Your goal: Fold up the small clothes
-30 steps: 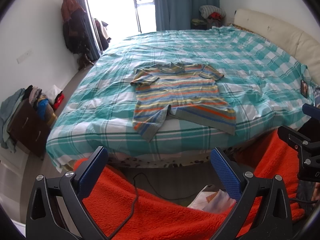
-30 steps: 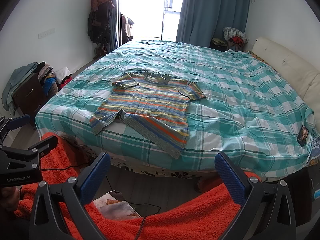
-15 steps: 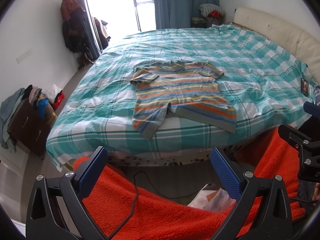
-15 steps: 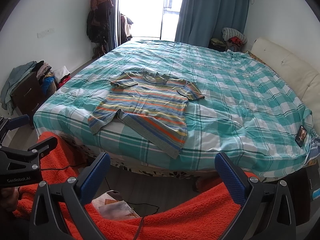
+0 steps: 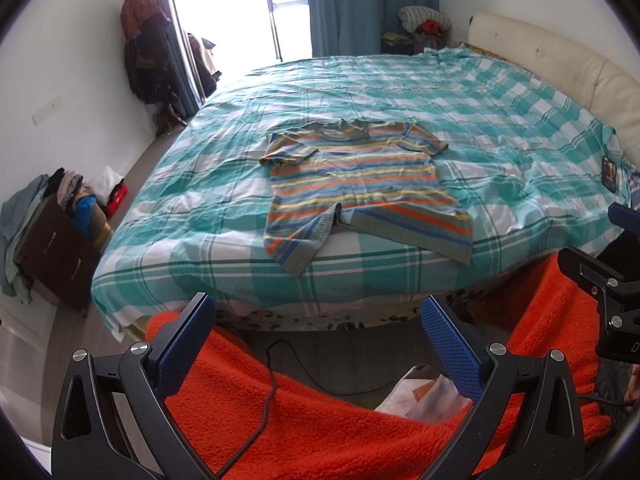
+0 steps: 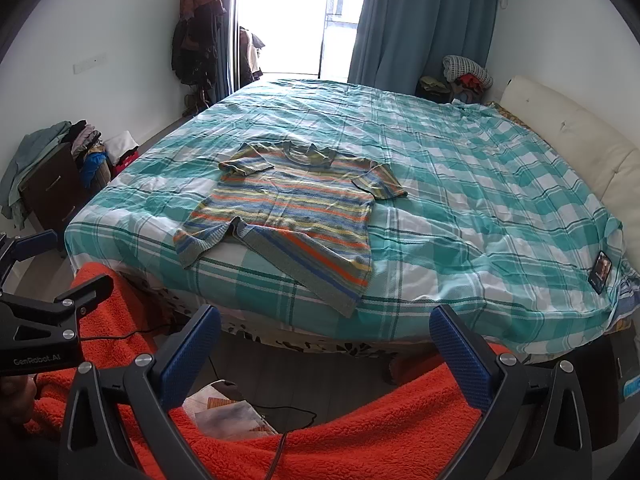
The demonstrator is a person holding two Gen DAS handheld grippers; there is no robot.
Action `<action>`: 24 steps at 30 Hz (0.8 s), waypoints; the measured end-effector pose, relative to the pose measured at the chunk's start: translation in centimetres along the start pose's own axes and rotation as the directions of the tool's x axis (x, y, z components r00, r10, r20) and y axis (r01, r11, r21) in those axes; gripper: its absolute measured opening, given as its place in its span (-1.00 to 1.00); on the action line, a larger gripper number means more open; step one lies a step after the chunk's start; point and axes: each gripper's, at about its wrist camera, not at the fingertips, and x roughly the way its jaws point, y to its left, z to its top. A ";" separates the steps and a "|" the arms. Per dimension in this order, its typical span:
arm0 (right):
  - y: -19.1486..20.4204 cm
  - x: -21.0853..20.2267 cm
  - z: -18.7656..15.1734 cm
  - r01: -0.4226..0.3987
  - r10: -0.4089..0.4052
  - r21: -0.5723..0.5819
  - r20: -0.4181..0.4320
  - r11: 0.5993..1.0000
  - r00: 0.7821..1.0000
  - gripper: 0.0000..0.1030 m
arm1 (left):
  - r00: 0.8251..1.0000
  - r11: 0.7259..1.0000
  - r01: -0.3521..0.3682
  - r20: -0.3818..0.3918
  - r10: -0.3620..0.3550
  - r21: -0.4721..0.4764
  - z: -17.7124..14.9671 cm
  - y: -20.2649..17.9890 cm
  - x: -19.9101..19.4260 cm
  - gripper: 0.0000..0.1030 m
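Since a second ago both views have shifted only slightly; no approach has begun. The striped shirt (image 5: 360, 184) lies flat at frame centre on the bed (image 5: 500, 128), its hem part turned. Left gripper (image 5: 318, 344) and right gripper (image 6: 325, 346): jaws wide apart, empty, touching nothing.

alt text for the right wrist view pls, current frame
A striped short-sleeved shirt lies spread on a bed covered in teal plaid, its hem near the bed's near edge and split into two flaps. The open right gripper is held back from the bed above orange fleece, with the left gripper at the left edge.
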 end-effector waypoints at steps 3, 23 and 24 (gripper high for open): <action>0.0 0.0 0.0 -0.001 0.001 0.001 -0.001 1.000 1.000 1.00 | 1.000 1.000 0.000 -0.001 0.000 0.000 -0.1 0.0 0.0 0.99; 0.1 0.1 -0.1 -0.005 0.005 -0.004 -0.006 1.000 1.000 1.00 | 0.999 0.999 -0.044 -0.006 0.044 0.027 0.1 0.1 -0.1 0.99; 0.2 0.1 0.0 -0.004 0.004 -0.004 -0.006 1.000 1.000 1.00 | 0.999 0.999 -0.046 -0.006 0.046 0.028 0.1 0.2 -0.2 0.99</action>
